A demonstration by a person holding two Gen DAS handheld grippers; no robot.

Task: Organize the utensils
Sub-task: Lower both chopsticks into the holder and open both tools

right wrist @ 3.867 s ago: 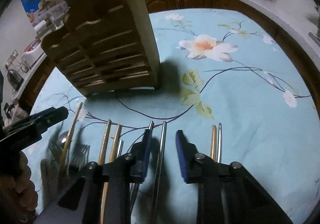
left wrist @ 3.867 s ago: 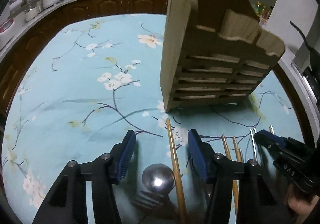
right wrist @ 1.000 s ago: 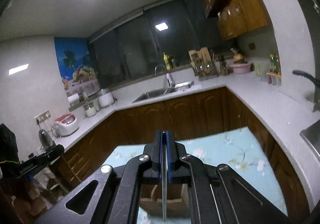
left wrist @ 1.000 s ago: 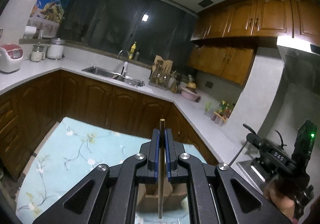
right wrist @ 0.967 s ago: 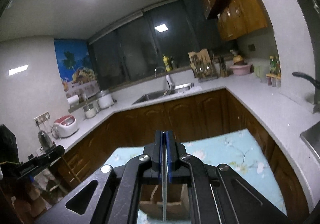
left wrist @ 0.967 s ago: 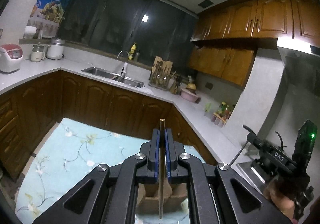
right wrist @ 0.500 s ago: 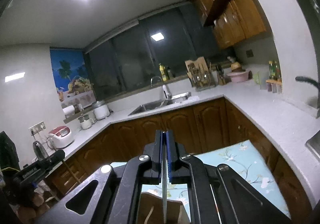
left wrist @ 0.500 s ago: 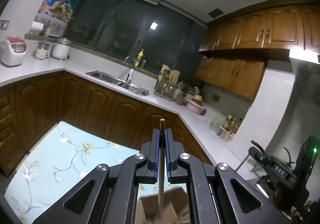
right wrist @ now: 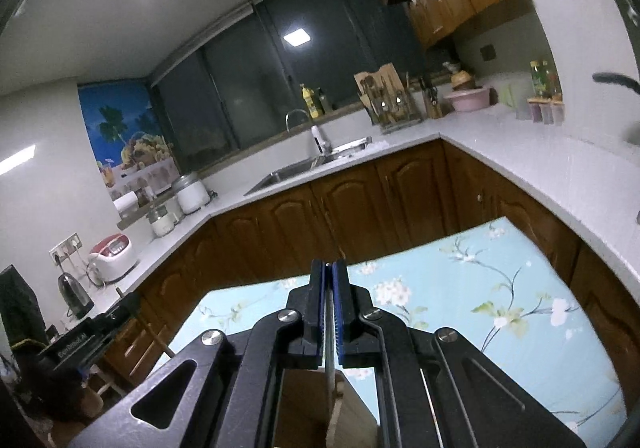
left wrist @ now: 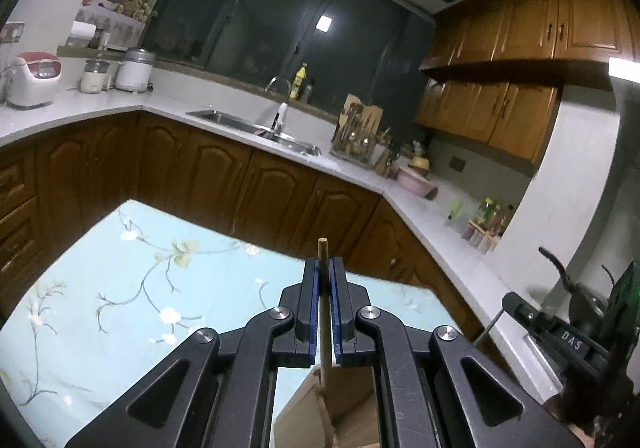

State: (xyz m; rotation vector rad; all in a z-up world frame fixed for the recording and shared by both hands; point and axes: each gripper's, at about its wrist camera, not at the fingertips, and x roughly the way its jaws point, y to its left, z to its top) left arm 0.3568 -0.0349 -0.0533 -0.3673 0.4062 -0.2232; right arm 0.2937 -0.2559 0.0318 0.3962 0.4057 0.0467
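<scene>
My left gripper (left wrist: 324, 268) is shut on a wooden chopstick (left wrist: 322, 248), held upright, its lower end reaching down at the top of the wooden utensil rack (left wrist: 344, 408). My right gripper (right wrist: 328, 268) is shut on a thin metal chopstick (right wrist: 329, 344), also upright, its lower end at the top of the same rack (right wrist: 308, 404). Both grippers are raised above the table and look out across the kitchen. The right gripper also shows at the right edge of the left wrist view (left wrist: 560, 332), and the left gripper at the left edge of the right wrist view (right wrist: 88, 336). The other utensils on the table are out of sight.
The table has a light blue floral cloth (left wrist: 132, 280). Brown cabinets (left wrist: 224, 188) and a grey counter with a sink (left wrist: 256, 124) run behind it. A rice cooker (left wrist: 34, 78) stands on the left, a dish rack (left wrist: 356, 136) near the sink.
Both grippers have tilted downwards a little; more of the table and the rack top shows below them. Each still holds its chopstick upright.
</scene>
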